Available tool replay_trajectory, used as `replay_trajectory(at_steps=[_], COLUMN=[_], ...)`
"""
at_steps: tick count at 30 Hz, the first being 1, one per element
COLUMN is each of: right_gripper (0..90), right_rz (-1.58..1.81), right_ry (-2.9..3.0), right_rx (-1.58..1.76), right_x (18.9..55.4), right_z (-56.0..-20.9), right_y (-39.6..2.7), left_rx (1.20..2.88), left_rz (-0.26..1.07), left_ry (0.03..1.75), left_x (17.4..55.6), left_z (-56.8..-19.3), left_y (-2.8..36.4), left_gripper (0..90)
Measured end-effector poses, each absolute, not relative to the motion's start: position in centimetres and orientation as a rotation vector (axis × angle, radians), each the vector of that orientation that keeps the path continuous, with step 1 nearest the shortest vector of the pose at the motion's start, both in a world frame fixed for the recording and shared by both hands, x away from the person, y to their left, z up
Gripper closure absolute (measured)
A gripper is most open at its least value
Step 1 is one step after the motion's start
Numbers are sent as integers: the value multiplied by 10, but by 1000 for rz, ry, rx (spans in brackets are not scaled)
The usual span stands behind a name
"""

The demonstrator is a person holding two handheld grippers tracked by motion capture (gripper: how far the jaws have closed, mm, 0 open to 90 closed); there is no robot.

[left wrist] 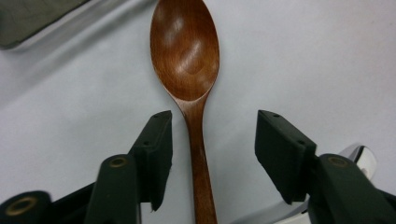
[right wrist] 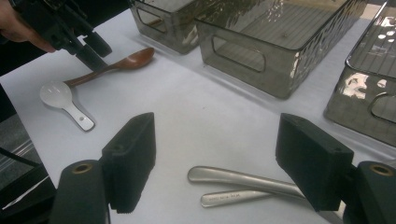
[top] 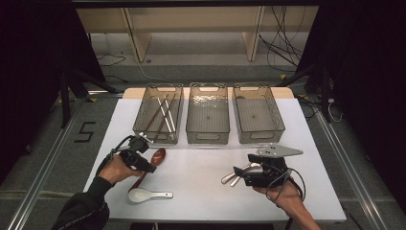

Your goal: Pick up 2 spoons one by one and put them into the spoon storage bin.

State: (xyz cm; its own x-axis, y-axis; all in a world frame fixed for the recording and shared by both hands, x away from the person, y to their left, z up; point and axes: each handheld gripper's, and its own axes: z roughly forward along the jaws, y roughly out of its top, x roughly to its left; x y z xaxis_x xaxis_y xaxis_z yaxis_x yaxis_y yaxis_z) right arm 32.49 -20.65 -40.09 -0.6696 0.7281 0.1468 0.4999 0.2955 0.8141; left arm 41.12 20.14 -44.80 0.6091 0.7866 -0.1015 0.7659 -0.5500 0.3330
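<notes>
Left gripper: our jaws stand apart on either side of the wooden spoon, with bare table between each pad and the handle; nothing is gripped yet.
Right gripper: jaws wide apart over two metal utensil handles lying flat, neither one touched.
Step in hand: we judge this to be the approach to a pick on the wooden spoon, jaws astride the neck just below the bowl.
Next move: we need to settle the pads down to the table and close evenly on the thin handle, which could roll or slip out if one pad meets it first.
White ceramic spoon: just beside our left gripper, near the wooden spoon's handle end, so we should lift straight up.
Table edge: close on our left; open white surface spreads toward the middle.
Left bin: just beyond the wooden spoon, already holding chopsticks; its wall has to be cleared on the way in.
Middle bin and right bin: look empty.
</notes>
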Motion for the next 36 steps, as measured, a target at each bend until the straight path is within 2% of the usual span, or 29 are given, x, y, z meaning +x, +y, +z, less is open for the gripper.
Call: replay_trajectory(at_steps=[7, 18, 22, 36], right_gripper=[297, 298, 298, 298], right_rz=[1306, 1304, 1302, 1302], right_ry=[2317, 2318, 2318, 2318], right_rx=[1122, 1122, 1122, 1126], right_x=[325, 325, 325, 325], right_z=[-401, -402, -402, -402], right_y=[-206, -206, -206, -206], left_rx=[2517, 2560, 2585, 2548], left_rz=[77, 69, 103, 112], left_ry=[1242, 1212, 1189, 1163], left_x=[414, 414, 413, 414], left_z=[-458, -466, -466, -462], left_y=[204, 199, 198, 203], left_gripper=[608, 750, 791, 812])
